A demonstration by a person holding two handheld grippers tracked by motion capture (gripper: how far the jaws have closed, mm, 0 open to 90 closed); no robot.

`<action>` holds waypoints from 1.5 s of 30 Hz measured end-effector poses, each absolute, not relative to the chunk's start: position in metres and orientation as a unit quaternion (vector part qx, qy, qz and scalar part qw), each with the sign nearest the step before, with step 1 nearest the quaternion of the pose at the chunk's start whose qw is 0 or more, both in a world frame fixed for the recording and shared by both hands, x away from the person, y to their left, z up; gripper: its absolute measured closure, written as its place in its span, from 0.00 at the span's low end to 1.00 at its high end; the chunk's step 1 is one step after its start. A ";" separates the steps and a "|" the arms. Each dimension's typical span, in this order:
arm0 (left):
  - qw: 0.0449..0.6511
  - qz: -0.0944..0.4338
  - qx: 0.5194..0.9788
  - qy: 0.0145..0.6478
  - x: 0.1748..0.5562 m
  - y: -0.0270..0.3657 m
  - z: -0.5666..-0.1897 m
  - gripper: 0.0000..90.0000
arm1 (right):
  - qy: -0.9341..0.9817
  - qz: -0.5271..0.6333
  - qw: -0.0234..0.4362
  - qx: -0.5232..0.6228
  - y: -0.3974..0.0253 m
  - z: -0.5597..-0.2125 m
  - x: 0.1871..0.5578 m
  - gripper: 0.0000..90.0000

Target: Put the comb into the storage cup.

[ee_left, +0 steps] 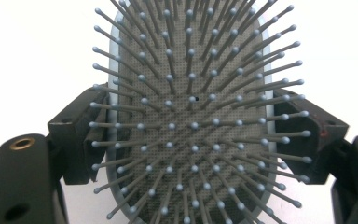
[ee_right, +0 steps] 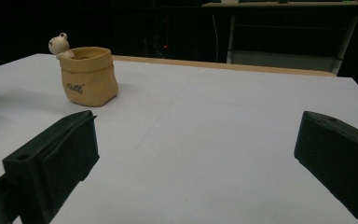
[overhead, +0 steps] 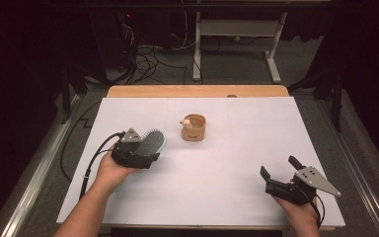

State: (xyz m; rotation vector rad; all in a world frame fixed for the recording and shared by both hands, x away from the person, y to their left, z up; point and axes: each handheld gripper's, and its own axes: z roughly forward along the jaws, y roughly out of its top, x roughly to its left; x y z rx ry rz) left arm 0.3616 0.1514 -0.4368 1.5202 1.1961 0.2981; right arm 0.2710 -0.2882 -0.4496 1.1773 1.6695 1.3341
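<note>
A grey-bristled hairbrush (overhead: pixel 151 143) with a pale blue rim is held at the left of the white table. My left gripper (overhead: pixel 145 150) is shut on it. In the left gripper view the hairbrush (ee_left: pixel 191 116) faces the camera bristles up, with both jaws pressed against its sides. A tan sack-shaped pot (overhead: pixel 193 128) with a small figure on its rim stands near the table's middle. My right gripper (overhead: pixel 279 166) rests open at the front right with nothing between its jaws. The pot (ee_right: pixel 88 77) shows at the upper left in the right gripper view.
The white sheet (overhead: pixel 237 148) covers most of a wooden table (overhead: pixel 197 91). Beyond the far edge lie cables (overhead: pixel 148 59) on the floor and a white table frame (overhead: pixel 237 44). Dark surroundings lie on both sides.
</note>
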 end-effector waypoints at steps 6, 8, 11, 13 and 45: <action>0.595 0.133 0.615 0.500 0.355 0.151 -0.431 0.23 | 0.643 0.515 0.344 0.451 -0.287 -0.449 0.270 0.00; 0.606 0.135 0.605 0.499 0.353 0.151 -0.430 0.23 | 0.643 0.515 0.344 0.450 -0.287 -0.449 0.270 0.00; 0.623 0.136 0.590 0.495 0.351 0.153 -0.427 0.23 | 0.643 0.516 0.344 0.450 -0.287 -0.449 0.270 0.00; 0.635 0.138 0.579 0.493 0.349 0.153 -0.424 0.23 | 0.643 0.516 0.344 0.449 -0.287 -0.448 0.270 0.00; 0.740 0.146 0.508 0.416 0.312 0.131 -0.413 0.23 | 0.654 0.523 0.342 0.426 -0.278 -0.446 0.268 0.00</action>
